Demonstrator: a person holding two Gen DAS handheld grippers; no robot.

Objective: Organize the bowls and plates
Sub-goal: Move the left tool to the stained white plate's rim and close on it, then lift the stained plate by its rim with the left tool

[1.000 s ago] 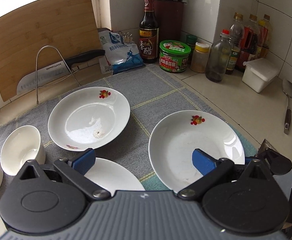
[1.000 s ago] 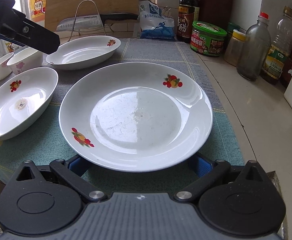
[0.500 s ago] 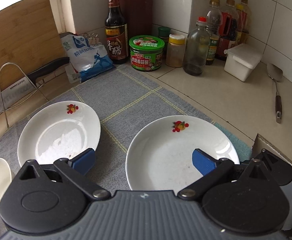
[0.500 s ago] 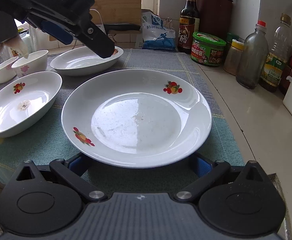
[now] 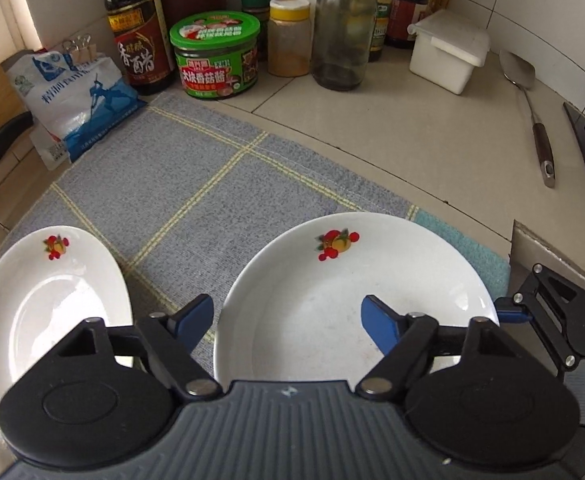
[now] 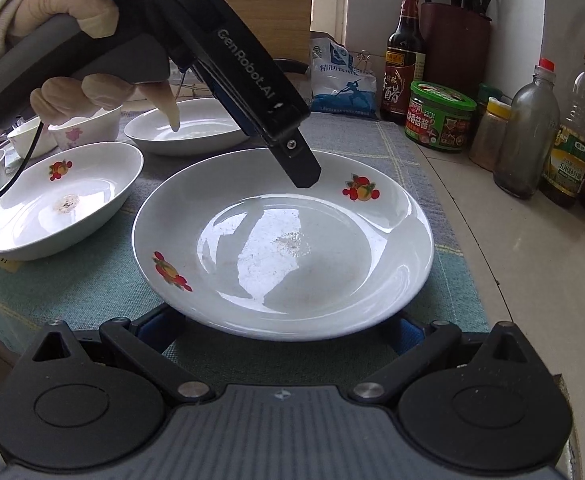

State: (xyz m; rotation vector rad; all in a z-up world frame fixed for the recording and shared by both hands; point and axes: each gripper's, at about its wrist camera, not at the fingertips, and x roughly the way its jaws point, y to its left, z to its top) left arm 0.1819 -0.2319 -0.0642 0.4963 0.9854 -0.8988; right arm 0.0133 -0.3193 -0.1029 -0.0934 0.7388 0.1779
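Two grippers at one round white plate (image 6: 282,248) with fruit decals, on the checked cloth (image 5: 196,184). Right gripper (image 6: 282,330) open, fingers low either side of the near rim. Left gripper (image 5: 288,320), marked "GenRobot.AI", closing astride the plate's left rim, pads not pressing. Beyond: oval dish (image 6: 58,200), green-lidded jar (image 6: 440,120), dark bottle (image 6: 404,60) with Chinese label.

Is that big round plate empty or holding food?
Empty: the round plate shows only a bare glossy white surface with faint dried specks.
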